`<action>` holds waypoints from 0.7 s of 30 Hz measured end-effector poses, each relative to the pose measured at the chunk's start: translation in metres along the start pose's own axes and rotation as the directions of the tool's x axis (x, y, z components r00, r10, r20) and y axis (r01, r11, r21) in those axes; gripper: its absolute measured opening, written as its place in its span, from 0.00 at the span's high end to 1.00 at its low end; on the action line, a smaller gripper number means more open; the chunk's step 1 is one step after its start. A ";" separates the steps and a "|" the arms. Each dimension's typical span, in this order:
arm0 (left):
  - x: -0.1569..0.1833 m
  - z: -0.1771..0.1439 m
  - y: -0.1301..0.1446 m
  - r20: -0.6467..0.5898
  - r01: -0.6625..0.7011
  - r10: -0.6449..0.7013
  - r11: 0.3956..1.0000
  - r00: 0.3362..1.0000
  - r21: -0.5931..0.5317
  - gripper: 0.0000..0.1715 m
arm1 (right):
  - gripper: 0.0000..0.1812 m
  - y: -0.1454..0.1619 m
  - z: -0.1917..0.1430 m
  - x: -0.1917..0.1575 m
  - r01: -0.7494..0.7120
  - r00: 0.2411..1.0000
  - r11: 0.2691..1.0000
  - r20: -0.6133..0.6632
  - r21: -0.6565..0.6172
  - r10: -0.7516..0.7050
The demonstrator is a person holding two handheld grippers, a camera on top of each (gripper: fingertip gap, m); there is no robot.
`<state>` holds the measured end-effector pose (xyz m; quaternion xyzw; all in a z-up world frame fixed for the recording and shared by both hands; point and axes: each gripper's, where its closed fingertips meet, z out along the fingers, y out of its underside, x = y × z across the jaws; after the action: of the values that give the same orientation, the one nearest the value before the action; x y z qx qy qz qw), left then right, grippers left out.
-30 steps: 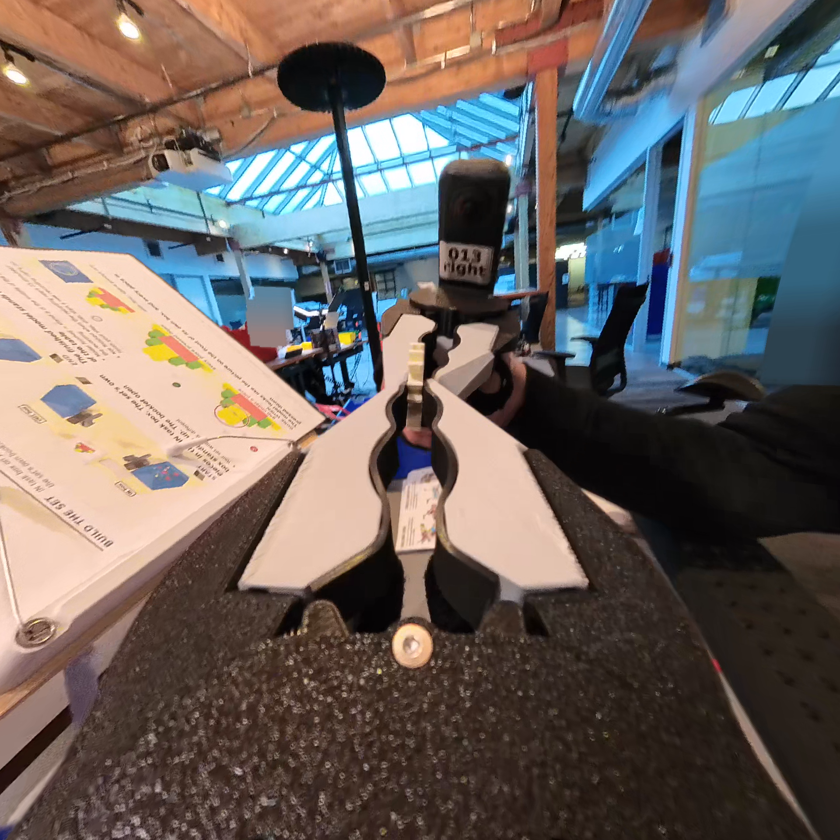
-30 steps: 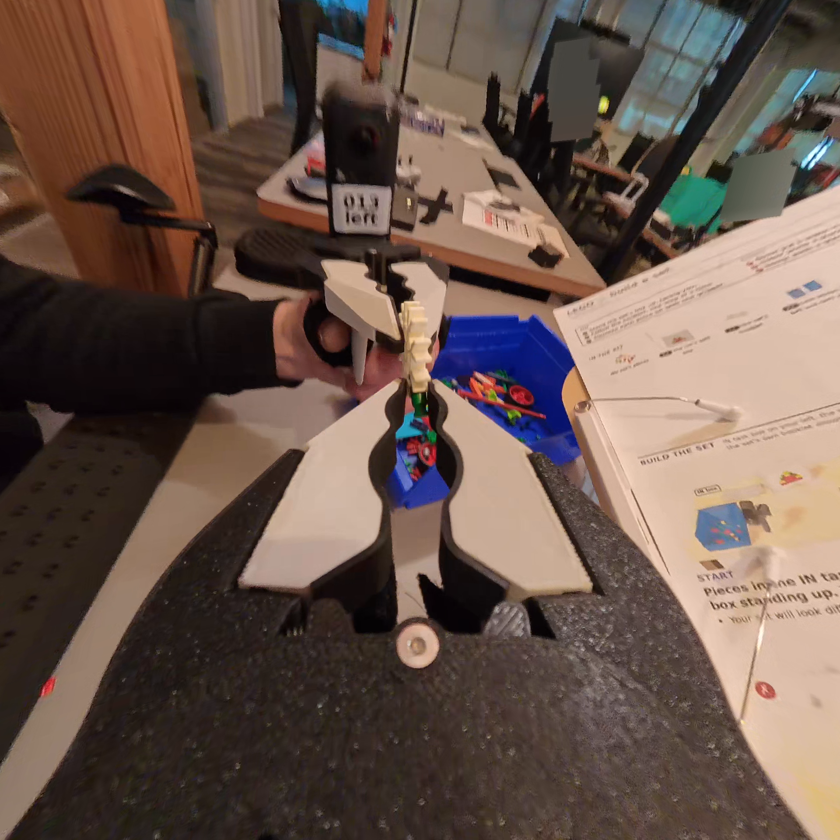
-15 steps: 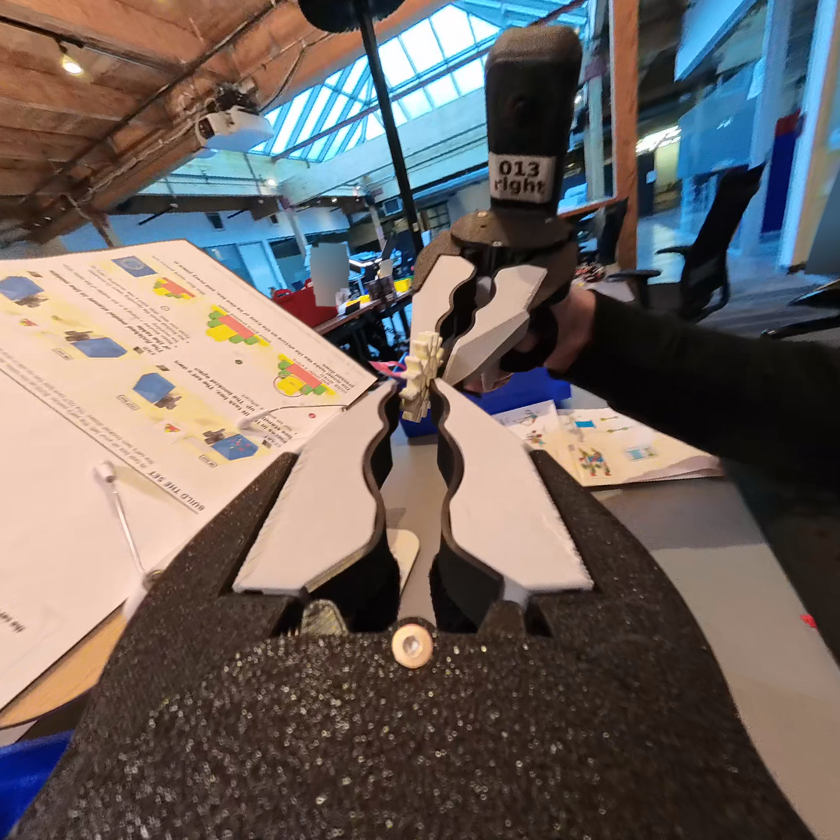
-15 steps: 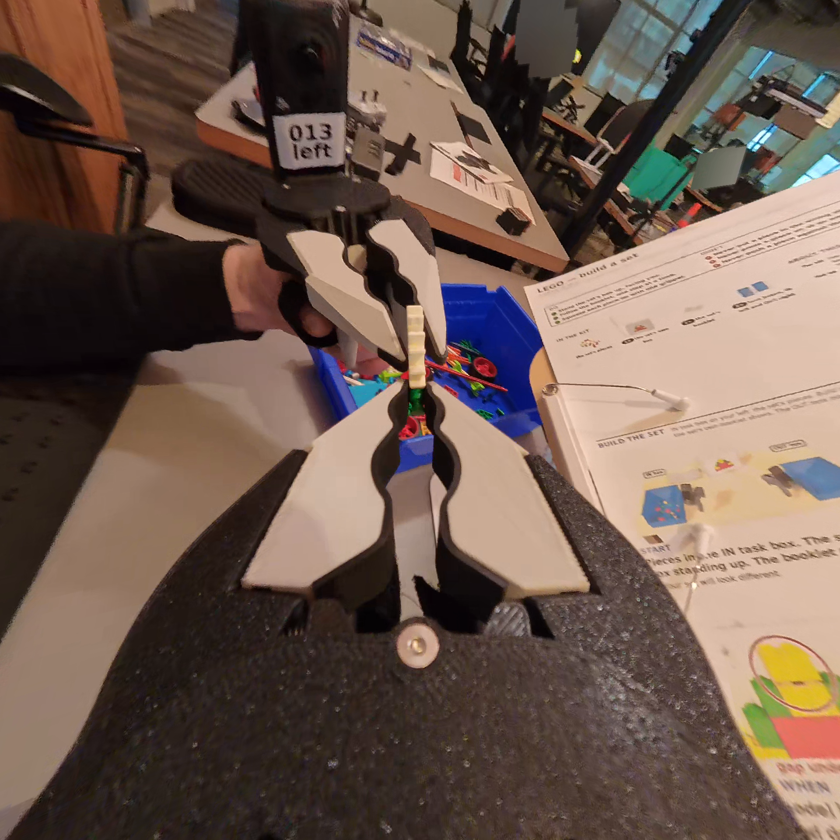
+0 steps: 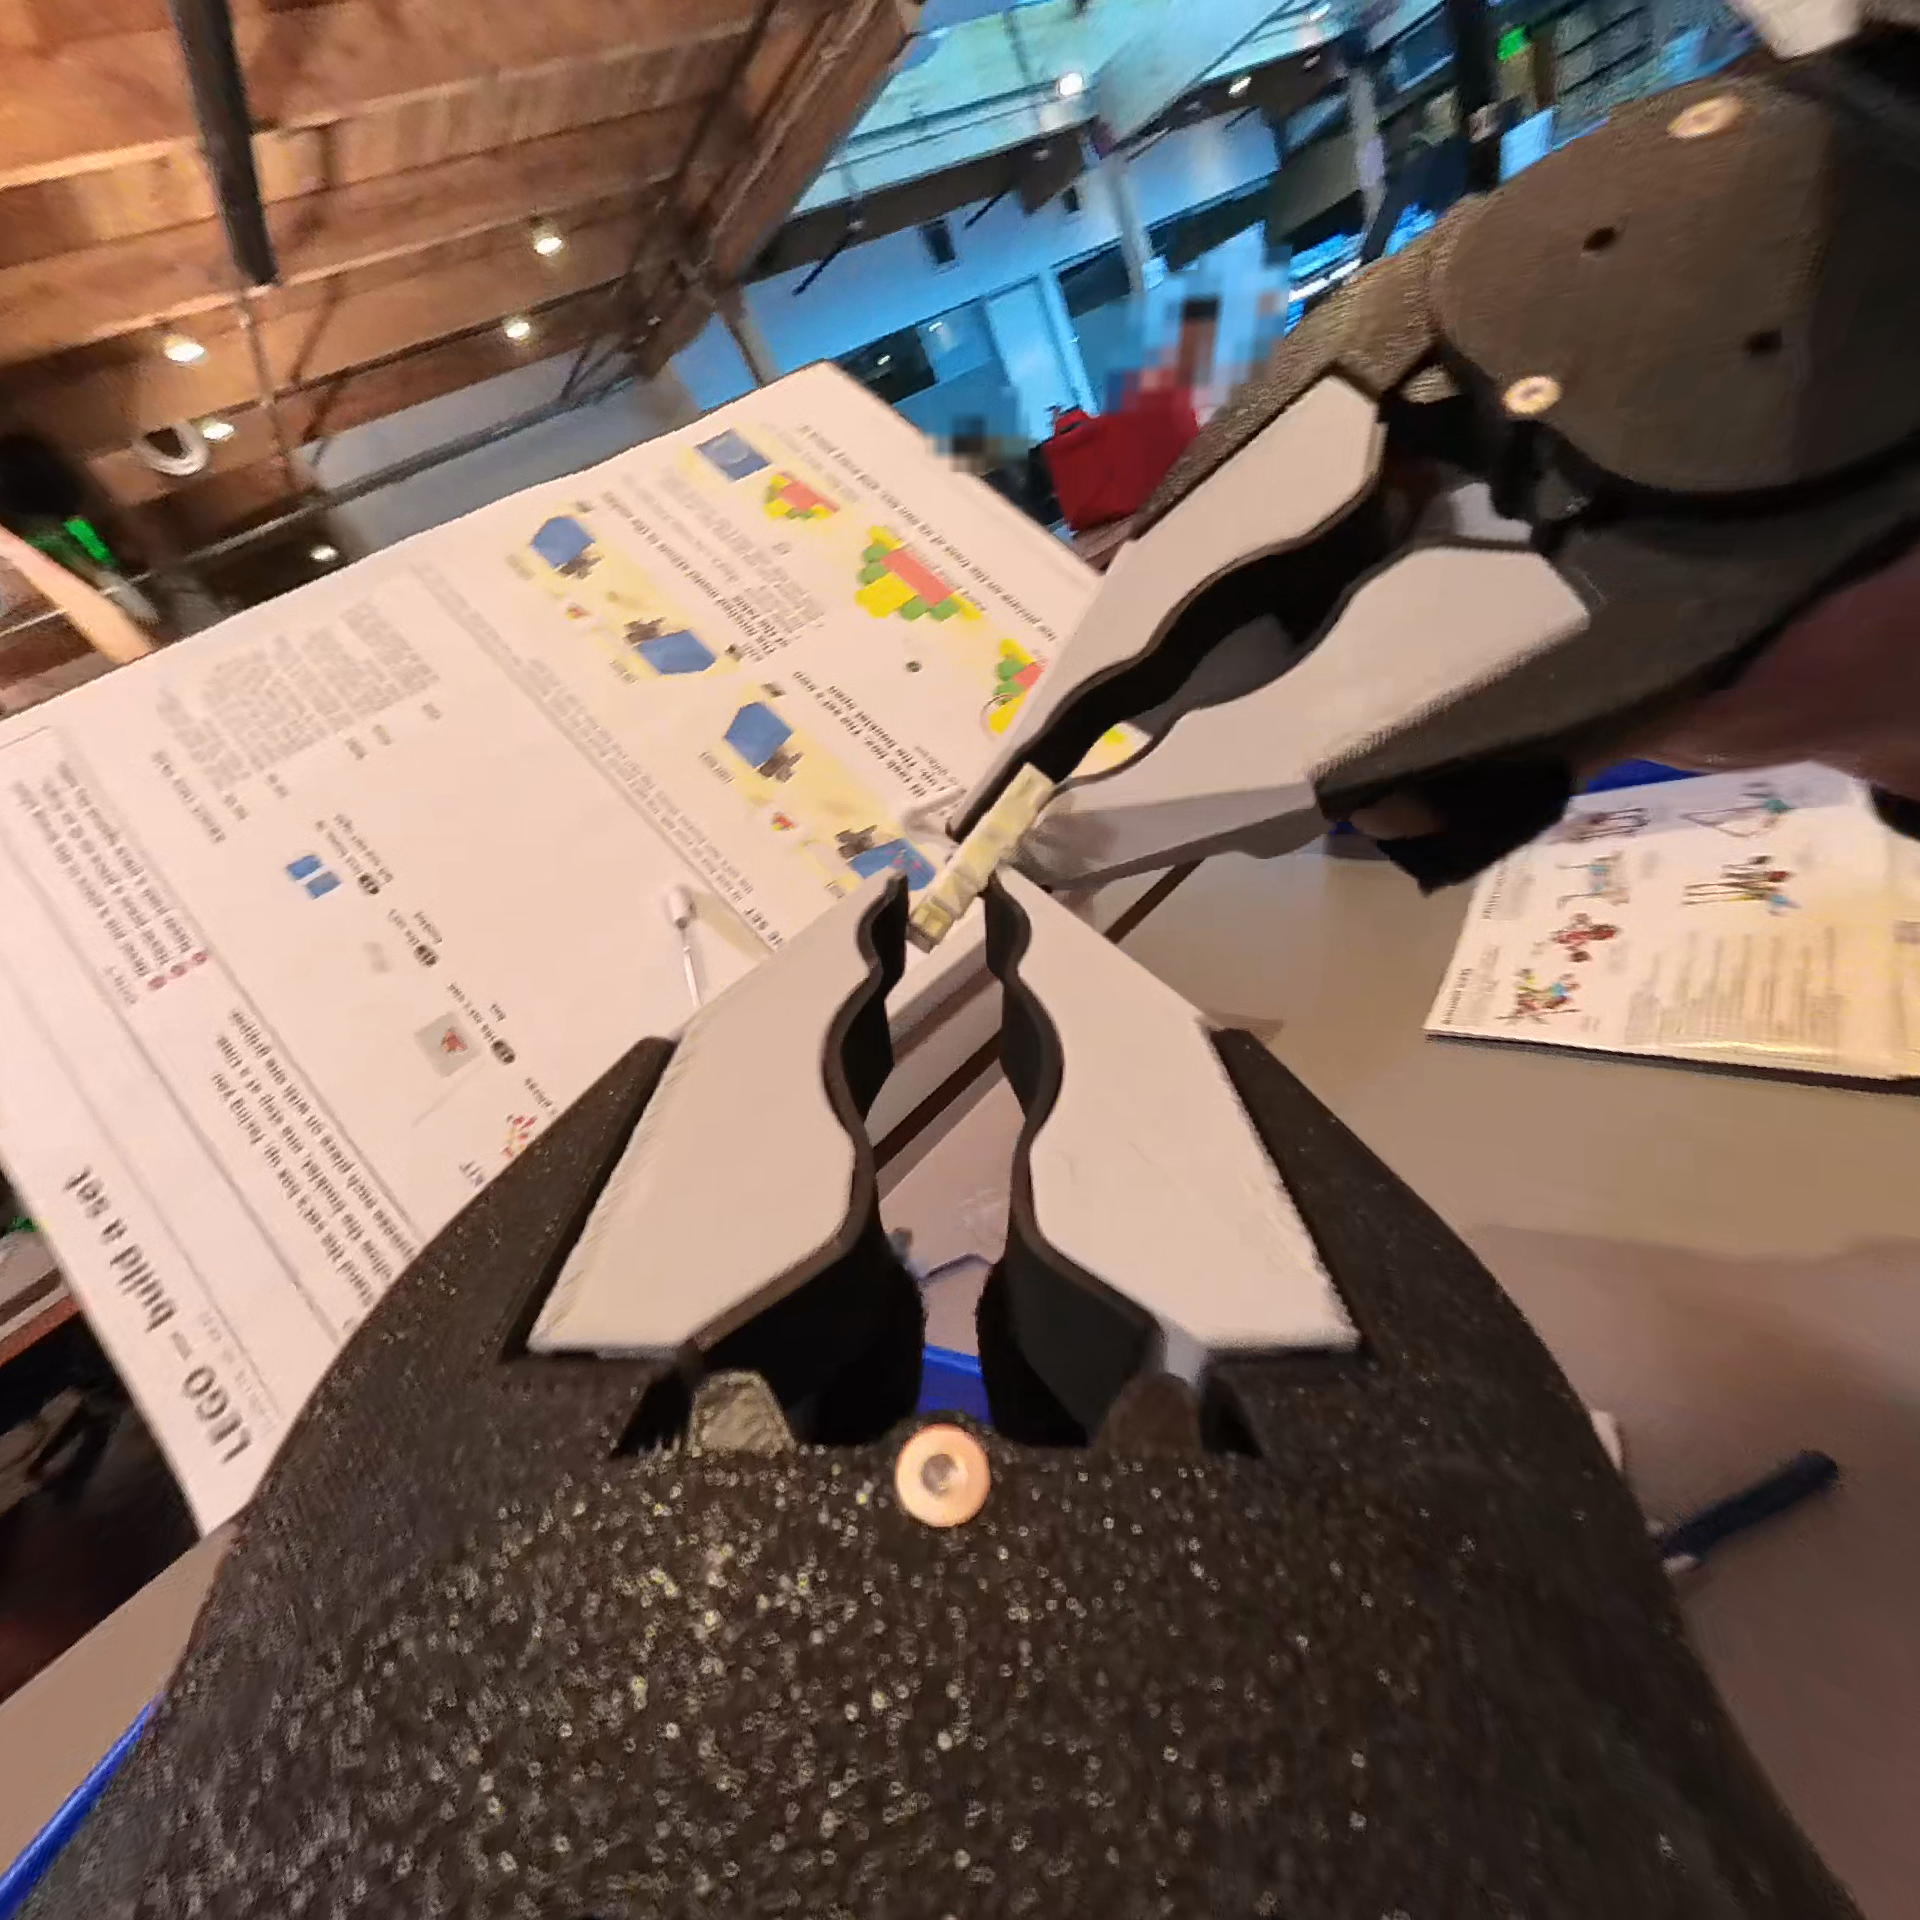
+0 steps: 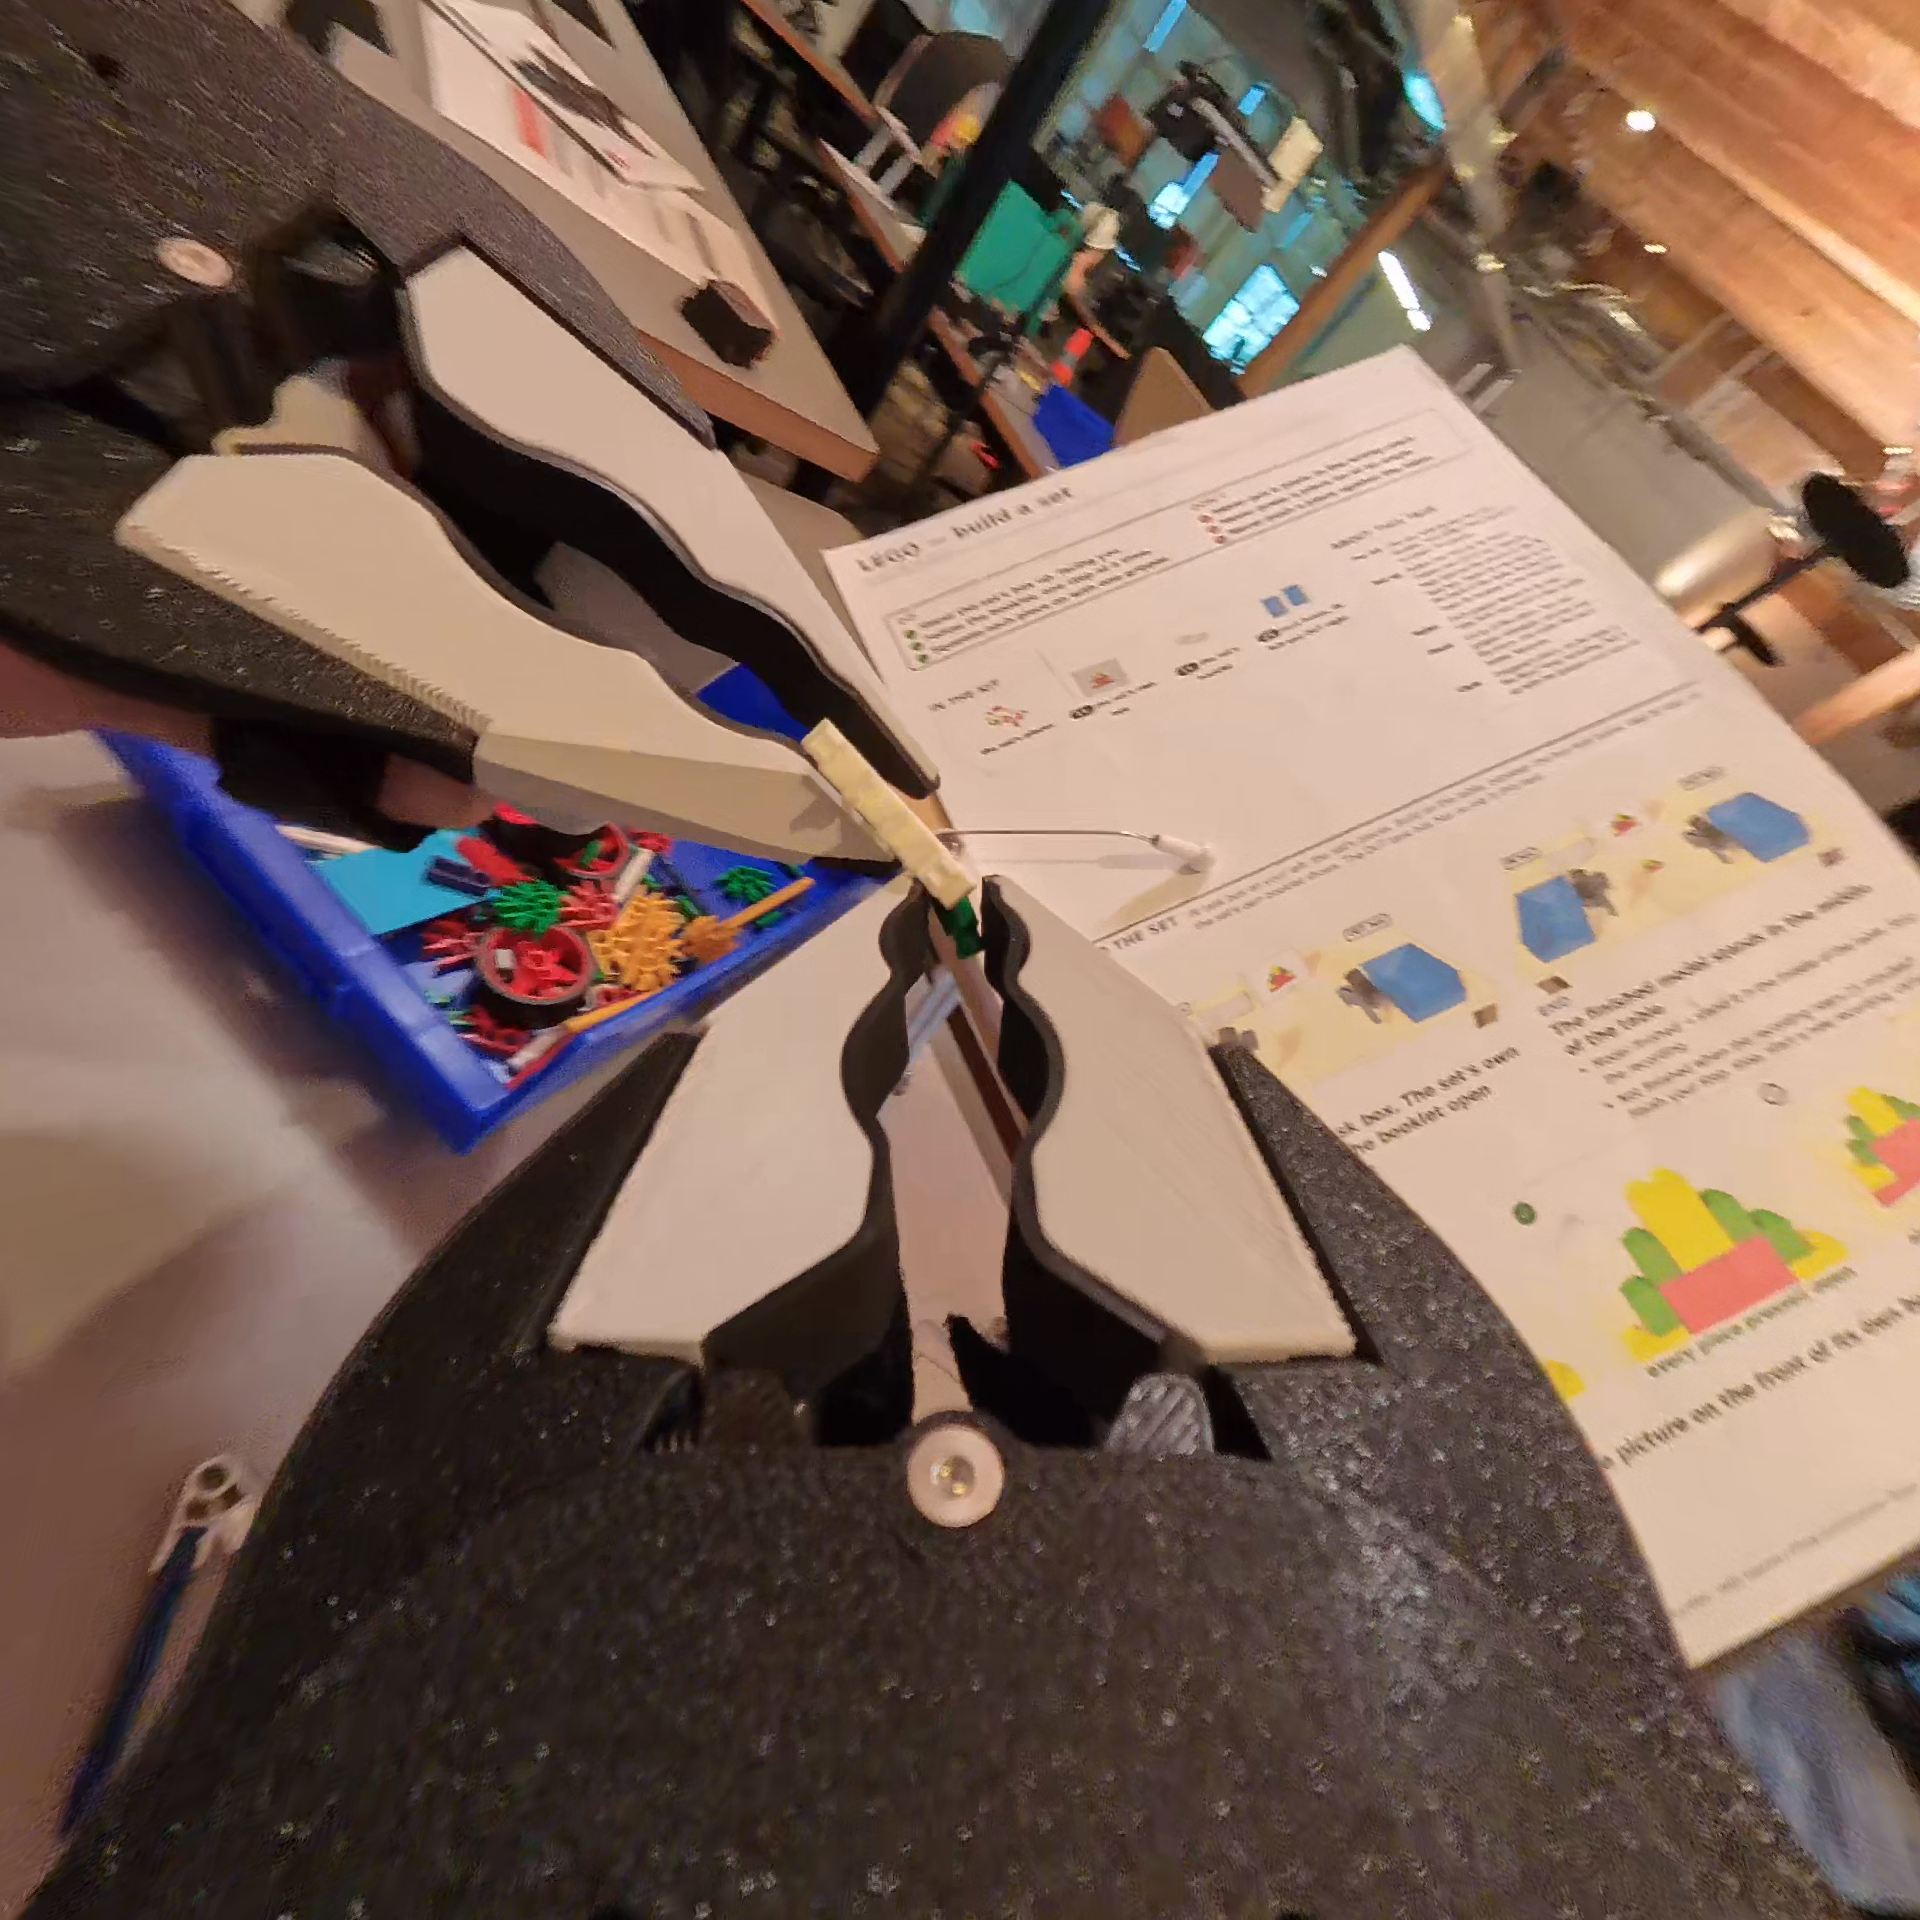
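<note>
Up in the air above the surface (image 5: 1558, 1195), our two tools meet tip to tip. The left tool (image 5: 945, 909) is almost closed, with only a thin gap between its tips. In that gap sits one end of a small cream piece with teeth (image 5: 977, 862), seen from its thin edge. The right tool (image 6: 951, 904) is almost closed too. It pinches a little green piece (image 6: 961, 923) right at its tips. The green piece touches the near end of the cream piece, but we cannot tell if the two are joined.

Both pieces hang in front of the low edge of a big printed sheet (image 6: 1351, 727) that leans on a tilted board. A blue bin (image 6: 343, 966) full of bright little parts sits on the surface to the left of the right tool. From the left tool's side, a thin open booklet (image 5: 1714, 935) lies flat on the surface, well apart from the pieces.

We think this hold is a tricky one. Each piece is held only at the very tips, so there is not much to grip. A firm, even squeeze from both tools looks best to us. The tools meet at an angle, so a twist or a sideways tug could pop a piece loose. Small, slow moves along the line of the cream piece seem safest. If a piece slips, it may fall to the surface below and not into the bin.
</note>
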<state>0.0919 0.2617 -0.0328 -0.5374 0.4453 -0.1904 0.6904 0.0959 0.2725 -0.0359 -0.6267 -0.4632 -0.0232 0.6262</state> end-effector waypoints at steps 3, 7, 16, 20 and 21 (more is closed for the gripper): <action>-0.006 0.002 0.008 0.060 -0.031 0.034 0.998 0.998 -0.055 0.93 | 0.98 0.006 0.011 0.002 0.042 0.995 0.998 -0.088 -0.041 -0.046; -0.012 0.003 0.011 0.123 -0.085 0.097 0.992 0.988 -0.094 0.93 | 0.99 0.006 0.016 0.004 0.019 0.990 0.999 -0.142 -0.034 -0.024; -0.023 0.004 0.005 0.255 -0.052 0.049 0.999 0.966 0.004 0.98 | 1.00 -0.006 0.023 0.005 -0.281 0.944 0.950 -0.138 0.132 0.299; -0.028 -0.002 0.007 0.240 -0.081 0.085 0.996 0.967 -0.029 0.98 | 0.99 -0.008 0.028 -0.001 -0.399 0.913 0.905 -0.026 0.145 0.407; -0.030 -0.004 0.008 0.224 -0.095 0.107 0.993 0.969 -0.063 0.98 | 0.99 -0.007 0.031 -0.006 -0.432 0.900 0.891 0.006 0.137 0.435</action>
<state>0.0708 0.2841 -0.0279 -0.5500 0.3951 -0.0806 0.7313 0.0715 0.2929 -0.0406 -0.6699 -0.3044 0.1405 0.6624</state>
